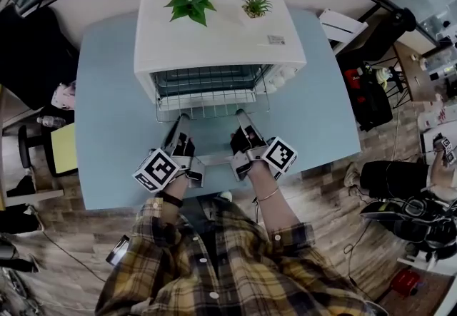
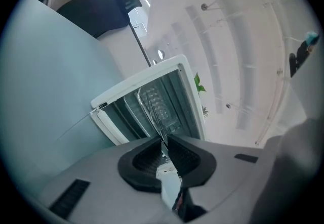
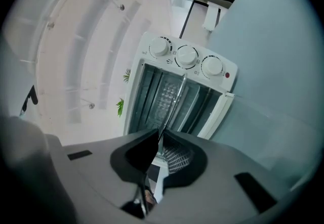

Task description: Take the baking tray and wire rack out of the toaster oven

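We found the toaster oven (image 1: 214,29) at the upper centre of the head view. It stood on the pale blue worktop (image 1: 107,129) with its door down and its mouth facing the bottom of the frame. The wire rack (image 1: 213,102) stood part-way out of that mouth, front rail nearest the person. Its long axis ran left to right across the frame and it lay level. Both claw views showed it edge-on, as a thin line running into the cavity.

The left claw (image 1: 181,119) was all but closed, pads pinching the front rail toward its left end. The right claw (image 1: 240,115) was all but closed on the same rail toward its right end. Neither held anything else.

We judged the rack light and stiff, but its smooth, thin wire gives the pads little bearing and could slip or pivot. The 2 spaced grips on the front rail looked the right hold, since an uneven pull could skew the rack and jam it.

We could not single out the baking tray with certainty. A dimpled bright surface (image 2: 157,104) deep in the cavity may be it. If so, we would expect it to be rigid and heavier, best taken by its front lip.

2 small plants (image 1: 191,2) stood on the oven top.
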A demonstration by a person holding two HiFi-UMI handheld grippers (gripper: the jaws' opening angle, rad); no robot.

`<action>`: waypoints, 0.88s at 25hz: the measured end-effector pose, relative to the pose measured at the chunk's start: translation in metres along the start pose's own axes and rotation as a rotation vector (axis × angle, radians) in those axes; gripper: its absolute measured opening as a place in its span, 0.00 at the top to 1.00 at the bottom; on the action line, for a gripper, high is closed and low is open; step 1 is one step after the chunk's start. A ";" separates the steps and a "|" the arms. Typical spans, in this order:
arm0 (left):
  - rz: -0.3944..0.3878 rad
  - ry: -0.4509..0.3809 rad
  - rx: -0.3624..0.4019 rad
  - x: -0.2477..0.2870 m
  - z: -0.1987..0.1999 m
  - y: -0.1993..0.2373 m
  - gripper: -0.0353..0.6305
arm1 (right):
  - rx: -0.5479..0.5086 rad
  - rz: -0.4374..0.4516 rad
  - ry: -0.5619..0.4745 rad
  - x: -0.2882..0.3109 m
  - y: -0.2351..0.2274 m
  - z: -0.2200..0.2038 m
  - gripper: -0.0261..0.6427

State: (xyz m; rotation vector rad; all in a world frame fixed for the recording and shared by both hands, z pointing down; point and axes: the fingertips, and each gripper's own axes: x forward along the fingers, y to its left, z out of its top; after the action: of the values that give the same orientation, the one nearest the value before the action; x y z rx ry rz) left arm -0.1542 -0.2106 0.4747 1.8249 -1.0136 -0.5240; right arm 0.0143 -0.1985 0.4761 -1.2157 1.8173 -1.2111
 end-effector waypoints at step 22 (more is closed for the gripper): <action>-0.010 -0.123 0.107 -0.096 -0.058 -0.062 0.87 | -0.125 0.166 0.064 -0.110 0.054 -0.012 0.91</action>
State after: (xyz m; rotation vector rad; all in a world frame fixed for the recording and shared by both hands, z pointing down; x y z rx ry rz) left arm -0.1413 -0.0876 0.4397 1.9121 -1.1348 -0.6042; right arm 0.0268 -0.0839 0.4315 -1.0783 2.0242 -1.0683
